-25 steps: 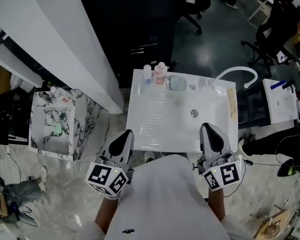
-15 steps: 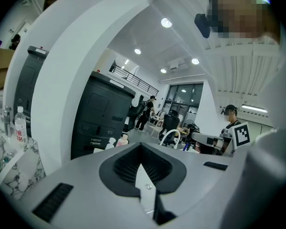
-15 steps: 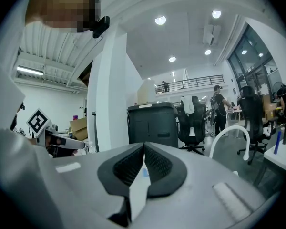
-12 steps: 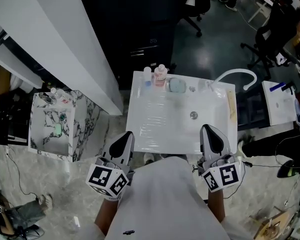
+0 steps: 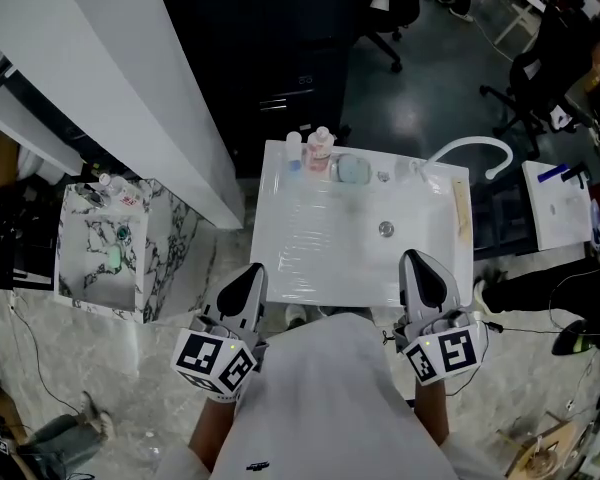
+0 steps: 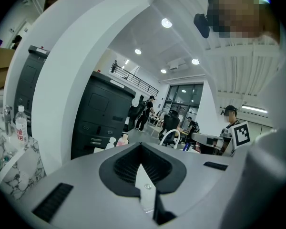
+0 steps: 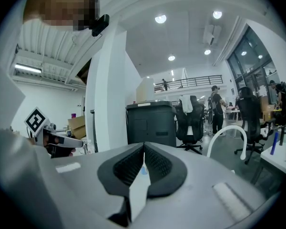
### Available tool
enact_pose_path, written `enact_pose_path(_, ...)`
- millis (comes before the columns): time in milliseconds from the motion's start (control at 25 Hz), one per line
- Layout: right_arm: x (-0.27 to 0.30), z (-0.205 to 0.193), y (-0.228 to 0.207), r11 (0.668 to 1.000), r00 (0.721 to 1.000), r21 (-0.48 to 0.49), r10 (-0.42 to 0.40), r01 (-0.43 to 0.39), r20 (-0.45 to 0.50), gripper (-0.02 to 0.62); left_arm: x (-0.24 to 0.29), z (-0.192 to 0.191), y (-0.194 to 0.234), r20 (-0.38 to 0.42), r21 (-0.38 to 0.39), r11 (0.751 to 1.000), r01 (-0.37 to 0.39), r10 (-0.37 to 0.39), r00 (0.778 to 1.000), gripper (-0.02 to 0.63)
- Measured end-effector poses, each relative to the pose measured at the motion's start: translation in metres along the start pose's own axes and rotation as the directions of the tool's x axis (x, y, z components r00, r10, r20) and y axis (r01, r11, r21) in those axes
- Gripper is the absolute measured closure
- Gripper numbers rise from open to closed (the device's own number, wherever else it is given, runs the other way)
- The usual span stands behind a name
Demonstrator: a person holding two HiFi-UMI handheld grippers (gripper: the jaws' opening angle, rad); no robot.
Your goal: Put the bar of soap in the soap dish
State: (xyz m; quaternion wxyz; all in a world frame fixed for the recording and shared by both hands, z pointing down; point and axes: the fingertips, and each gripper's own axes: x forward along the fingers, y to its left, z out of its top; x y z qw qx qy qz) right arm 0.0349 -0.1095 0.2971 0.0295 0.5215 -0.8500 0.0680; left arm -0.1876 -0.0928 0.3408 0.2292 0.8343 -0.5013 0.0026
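Observation:
In the head view a white washbasin top lies ahead, with a drain in its bowl. At its back edge sits a round pale blue-green soap dish beside a pink bottle. No bar of soap can be told apart at this size. My left gripper and right gripper hover at the basin's near edge, both shut and empty. The left gripper view shows the left gripper with its jaws together. In the right gripper view the right gripper is likewise shut.
A white curved faucet arches at the basin's back right. Small bottles stand at the back left. A marbled stand with a green item is on the left, beside a long white wall panel. Office chairs and a white table are at the right.
Both grippers have kept still. A person on the floor at the lower left has shifted toward the bottom edge.

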Motion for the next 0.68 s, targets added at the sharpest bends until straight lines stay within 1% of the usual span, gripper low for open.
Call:
enact_pose_path(200, -0.0008, -0.0005, -0.0004, 0.999, 0.999, -0.026, -0.033, 0.033, -0.008, 0.594, -0.0023, -0.0026, 0.0029, -0.007, -0.008, 1.0, -0.002, 0.002, 1.0, 0.598)
enact_pose_path(400, -0.001, 0.0016, 0.0047, 0.999, 1.0, -0.03, -0.022, 0.022, -0.007, 0.594, -0.0021, -0.0061, -0.0007, -0.014, -0.011, 1.0, 0.009, -0.009, 1.0, 0.597)
enact_pose_path(680, 0.0012, 0.0035, 0.0088, 0.999, 1.0, -0.024, -0.026, 0.026, -0.007, 0.594, -0.0012, -0.0016, 0.0005, -0.008, -0.01, 1.0, 0.023, -0.023, 1.0, 0.598)
